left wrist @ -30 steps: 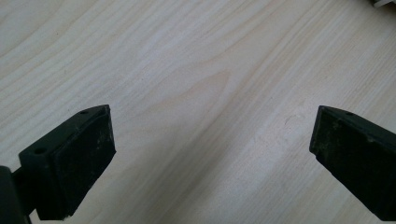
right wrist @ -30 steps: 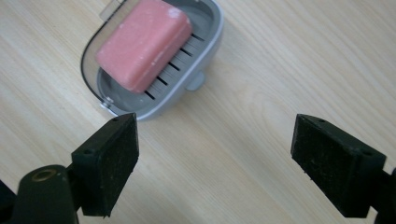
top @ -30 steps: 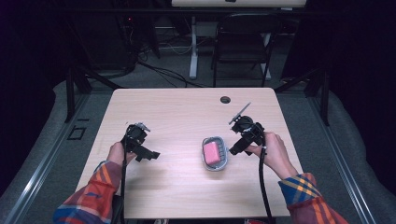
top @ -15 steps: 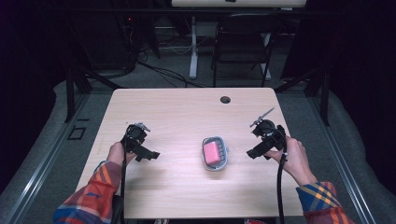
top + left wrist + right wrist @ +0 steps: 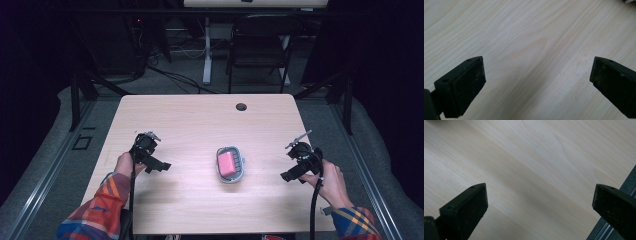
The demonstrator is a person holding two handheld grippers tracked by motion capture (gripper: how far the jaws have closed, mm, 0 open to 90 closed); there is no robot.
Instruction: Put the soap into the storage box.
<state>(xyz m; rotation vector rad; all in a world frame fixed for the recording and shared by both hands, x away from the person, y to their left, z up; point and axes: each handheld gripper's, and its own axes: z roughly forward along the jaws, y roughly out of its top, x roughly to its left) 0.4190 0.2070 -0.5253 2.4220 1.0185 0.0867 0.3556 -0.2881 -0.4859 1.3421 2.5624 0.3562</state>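
Pink soap (image 5: 227, 162) in grey dish (image 5: 241, 170) midway between both tools, right gripper (image 5: 292, 176) jaws just opened wide, empty, left gripper (image 5: 161, 167) spread wide, empty.

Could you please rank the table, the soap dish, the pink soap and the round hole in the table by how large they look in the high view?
1. table
2. soap dish
3. pink soap, lying inside the dish
4. round hole
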